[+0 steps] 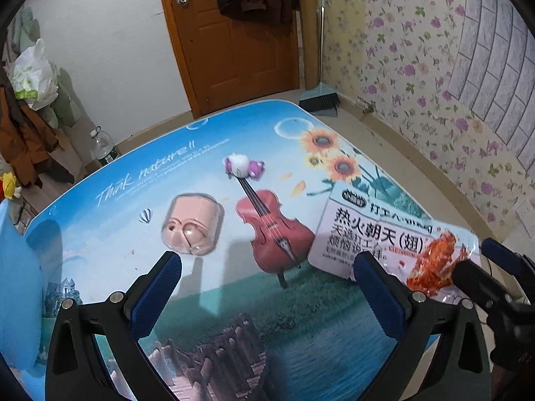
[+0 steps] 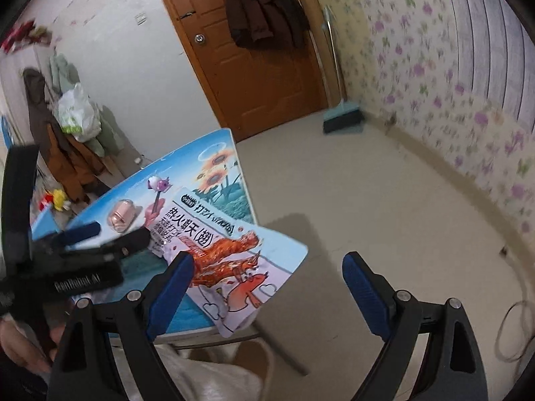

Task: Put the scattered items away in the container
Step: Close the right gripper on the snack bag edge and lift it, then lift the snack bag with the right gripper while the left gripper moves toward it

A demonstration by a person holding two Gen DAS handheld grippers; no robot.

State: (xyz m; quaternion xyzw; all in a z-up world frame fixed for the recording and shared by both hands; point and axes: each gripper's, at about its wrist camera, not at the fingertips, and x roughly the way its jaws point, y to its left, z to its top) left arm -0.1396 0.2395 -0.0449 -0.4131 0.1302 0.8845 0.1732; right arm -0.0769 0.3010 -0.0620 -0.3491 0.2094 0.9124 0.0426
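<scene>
Snack bag [image 1: 384,234] lies at lower right of your left view, overhanging the table [image 1: 110,180] edge, likely so a finger can slip under it. Your left gripper [image 1: 267,284] and right gripper [image 2: 267,274] both hang spread apart, holding nothing. Farther up sit the pink case [image 1: 192,225], then the toy [image 1: 242,165]; the container isn't clearly visible.
</scene>
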